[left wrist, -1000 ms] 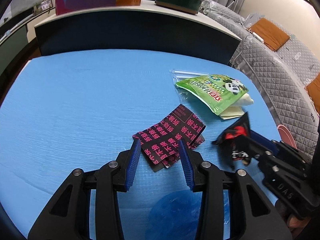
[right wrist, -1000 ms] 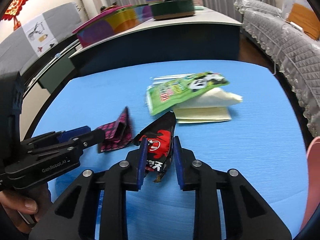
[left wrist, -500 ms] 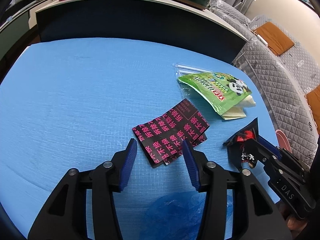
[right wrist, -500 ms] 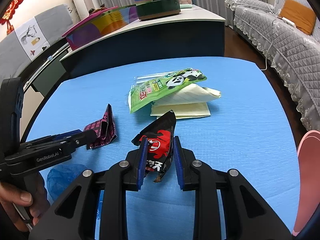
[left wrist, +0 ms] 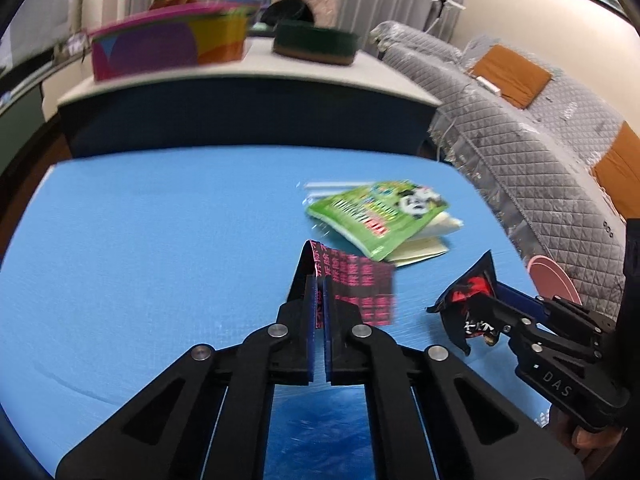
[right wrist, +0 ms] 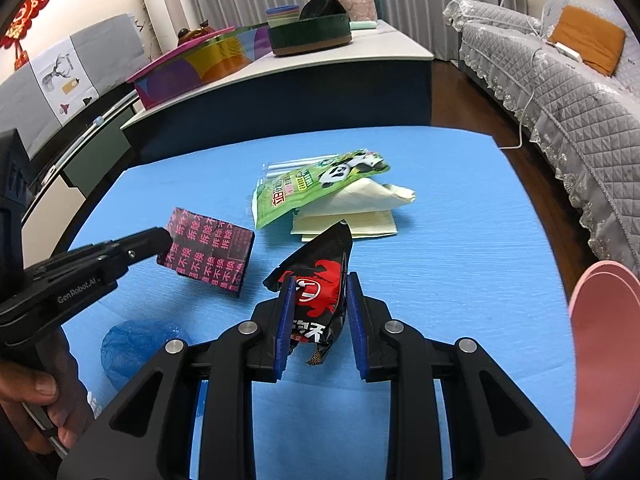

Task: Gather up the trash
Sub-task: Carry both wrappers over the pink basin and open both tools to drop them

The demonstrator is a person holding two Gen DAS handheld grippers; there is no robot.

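Note:
My left gripper (left wrist: pixel 319 284) is shut on a black wrapper with pink characters (left wrist: pixel 360 292) and holds it lifted off the blue table; it also shows in the right wrist view (right wrist: pixel 212 252). My right gripper (right wrist: pixel 320 308) is shut on a black and red snack wrapper (right wrist: pixel 320 280), also seen in the left wrist view (left wrist: pixel 468 300). A green panda packet (right wrist: pixel 320 184) lies on folded yellow paper (right wrist: pixel 360 212) further back, with a clear straw sleeve (right wrist: pixel 296 166) behind it.
A crumpled blue plastic bag (right wrist: pixel 132 340) lies on the table (right wrist: pixel 460 240) near its front edge. A pink bin rim (right wrist: pixel 604 360) stands at the right. A counter with a colourful box (left wrist: pixel 168 46) and a green tin (left wrist: pixel 316 42) stands behind. A grey sofa (left wrist: pixel 540 128) is at the right.
My left gripper has closed on the black and pink wrapper and lifted it off the table. My right gripper still holds the black and red wrapper.

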